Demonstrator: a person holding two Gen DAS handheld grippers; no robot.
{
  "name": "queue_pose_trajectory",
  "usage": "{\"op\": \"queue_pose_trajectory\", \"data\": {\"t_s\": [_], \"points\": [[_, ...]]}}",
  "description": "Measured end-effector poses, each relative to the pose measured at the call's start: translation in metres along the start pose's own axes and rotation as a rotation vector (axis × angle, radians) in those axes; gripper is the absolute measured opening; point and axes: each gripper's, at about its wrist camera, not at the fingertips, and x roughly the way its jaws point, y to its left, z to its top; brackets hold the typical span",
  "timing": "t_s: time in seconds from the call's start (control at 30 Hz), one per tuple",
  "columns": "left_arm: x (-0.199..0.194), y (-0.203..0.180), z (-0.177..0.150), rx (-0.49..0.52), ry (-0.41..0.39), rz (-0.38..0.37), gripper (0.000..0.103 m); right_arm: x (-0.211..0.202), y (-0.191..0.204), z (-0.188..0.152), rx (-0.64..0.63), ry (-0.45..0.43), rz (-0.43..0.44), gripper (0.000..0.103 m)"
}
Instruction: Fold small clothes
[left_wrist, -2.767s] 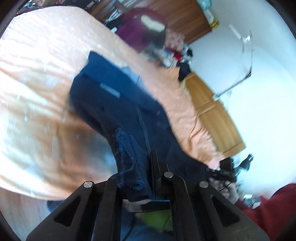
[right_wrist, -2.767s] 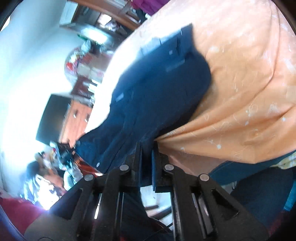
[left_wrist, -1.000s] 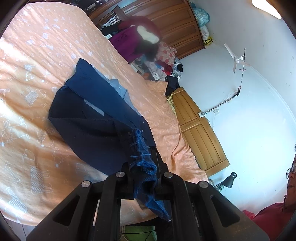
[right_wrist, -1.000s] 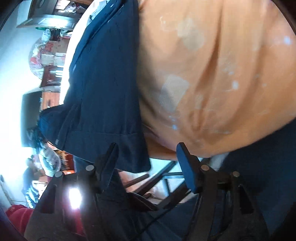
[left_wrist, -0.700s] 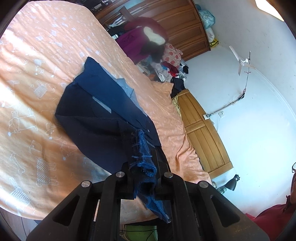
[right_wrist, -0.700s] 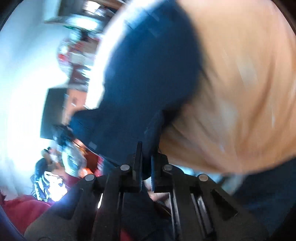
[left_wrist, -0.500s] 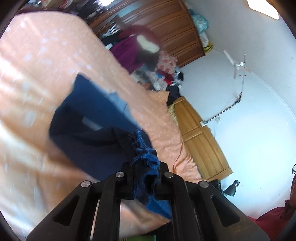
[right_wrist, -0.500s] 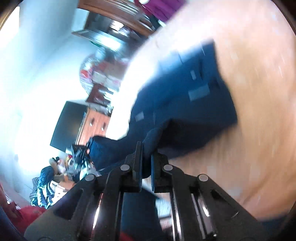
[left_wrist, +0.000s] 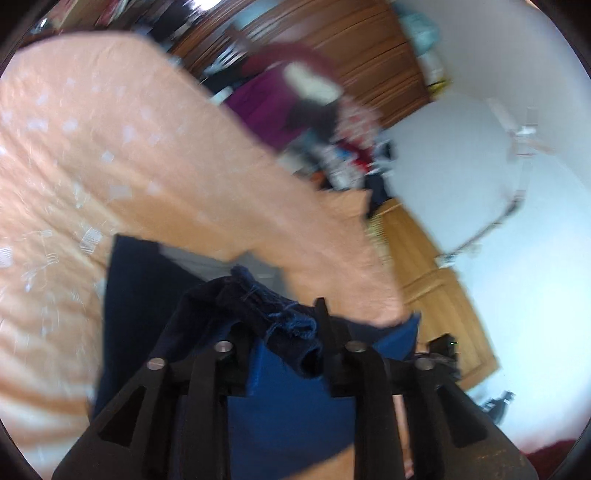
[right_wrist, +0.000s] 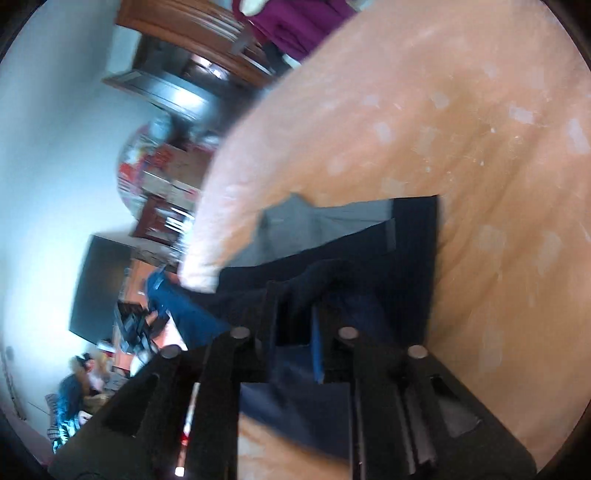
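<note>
A dark blue denim garment (left_wrist: 140, 295) lies on the orange patterned bed sheet (left_wrist: 110, 147), with its grey pocket lining (right_wrist: 306, 229) showing at the far end. My left gripper (left_wrist: 280, 332) grips the frayed hem, which is bunched between its fingers low over the garment. In the right wrist view the same garment (right_wrist: 413, 258) lies folded back on itself. There my right gripper (right_wrist: 295, 317) pinches another dark fold of it, just above the cloth. Both pairs of jaws stand slightly apart around the thick fabric. Both views are blurred by motion.
The bed sheet (right_wrist: 443, 129) stretches far beyond the garment. A wooden wardrobe (left_wrist: 351, 48) and a pile of purple clothes (left_wrist: 273, 92) stand past the bed's far end. A wooden door (left_wrist: 436, 280) is to the right; a dark screen (right_wrist: 99, 284) is to the left.
The right gripper let go, then took hold of the cloth again. Both grippers have carried the near edge forward and down over the garment, towards the waistband.
</note>
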Motion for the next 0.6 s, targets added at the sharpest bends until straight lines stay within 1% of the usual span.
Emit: {"op": "queue_pose_trajectory", "data": {"t_s": [0.03,0.07,0.1,0.13,0.17,0.2,0.23,0.27,0.3,0.33,0.37,0.43,0.5,0.53,0.57,0.6], "points": [[0.023,0.019,0.007,-0.03,0.036,0.039,0.04,0.019,-0.018,0.008,0.027,0.015,-0.052,0.026],[0.044,0.04,0.012,-0.065,0.073,0.086,0.041,0.028,-0.034,0.013,0.049,0.014,-0.095,0.042],[0.064,0.061,0.013,-0.092,0.112,0.152,0.041,0.034,-0.045,0.015,0.073,0.003,-0.12,0.047],[0.078,0.076,0.012,-0.106,0.142,0.201,0.041,0.037,-0.053,0.016,0.099,-0.01,-0.103,0.048],[0.087,0.085,0.011,-0.109,0.161,0.227,0.041,0.037,-0.057,0.016,0.108,-0.018,-0.087,0.052],[0.091,0.088,0.012,-0.104,0.164,0.238,0.043,0.035,-0.057,0.014,0.099,-0.035,-0.074,0.056],[0.091,0.085,0.012,-0.088,0.158,0.23,0.049,0.034,-0.055,0.013,0.079,-0.046,-0.064,0.062],[0.088,0.078,0.013,-0.062,0.148,0.213,0.061,0.031,-0.05,0.01,0.048,-0.059,-0.058,0.065],[0.083,0.069,0.014,-0.023,0.129,0.204,0.067,0.03,-0.047,0.009,0.028,-0.069,-0.06,0.066],[0.078,0.063,0.015,-0.001,0.117,0.205,0.078,0.03,-0.044,0.006,0.009,-0.075,-0.065,0.066],[0.071,0.057,0.017,0.02,0.097,0.202,0.08,0.032,-0.044,0.005,0.001,-0.071,-0.07,0.066],[0.059,0.054,0.021,0.03,0.057,0.201,0.083,0.044,-0.044,0.0,-0.015,-0.045,-0.097,0.066],[0.045,0.057,0.027,0.013,0.01,0.233,0.083,0.058,-0.047,-0.003,-0.023,-0.027,-0.13,0.066],[0.041,0.059,0.028,0.007,0.01,0.239,0.083,0.059,-0.047,-0.006,-0.037,-0.03,-0.146,0.064],[0.038,0.058,0.025,0.006,0.022,0.239,0.083,0.057,-0.043,-0.009,-0.08,-0.052,-0.193,0.06],[0.034,0.055,0.022,0.015,0.029,0.238,0.083,0.053,-0.041,-0.011,-0.107,-0.078,-0.234,0.058]]}}
